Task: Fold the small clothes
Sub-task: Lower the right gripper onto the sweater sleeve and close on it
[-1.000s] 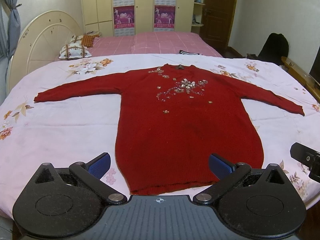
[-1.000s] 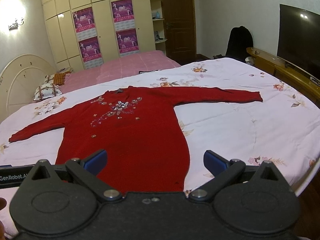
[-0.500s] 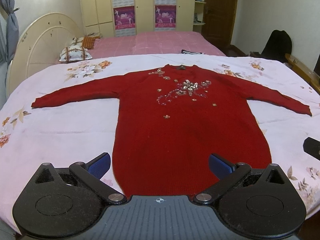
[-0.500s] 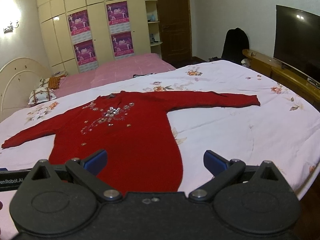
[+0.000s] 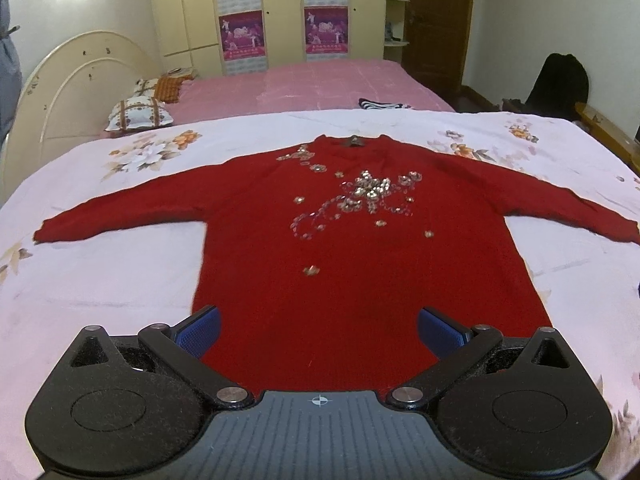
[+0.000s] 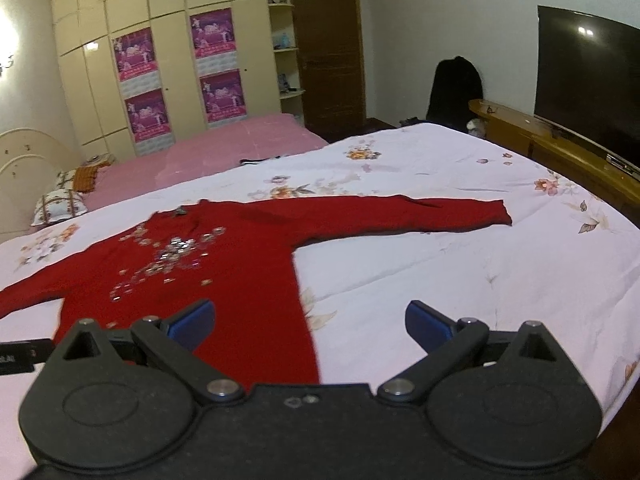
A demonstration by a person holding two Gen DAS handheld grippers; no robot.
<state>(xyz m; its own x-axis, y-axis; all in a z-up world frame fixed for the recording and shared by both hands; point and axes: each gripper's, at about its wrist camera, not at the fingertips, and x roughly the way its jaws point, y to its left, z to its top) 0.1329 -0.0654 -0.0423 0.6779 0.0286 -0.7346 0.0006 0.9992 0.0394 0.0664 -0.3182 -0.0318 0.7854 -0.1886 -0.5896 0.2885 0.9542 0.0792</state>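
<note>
Claws nearer sweater hem, seemingly.

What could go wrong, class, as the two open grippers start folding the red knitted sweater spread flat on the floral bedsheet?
1. The sequin decoration on the red knitted sweater might snag a pad of the left gripper.
2. The right gripper straddles the sweater's side edge, so it might pinch the floral bedsheet as well.
3. The far sleeve lies stretched out and may drag or bunch.

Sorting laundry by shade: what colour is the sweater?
Deep red sweater with silvery sequin trim; clearest in the left wrist view.
</note>
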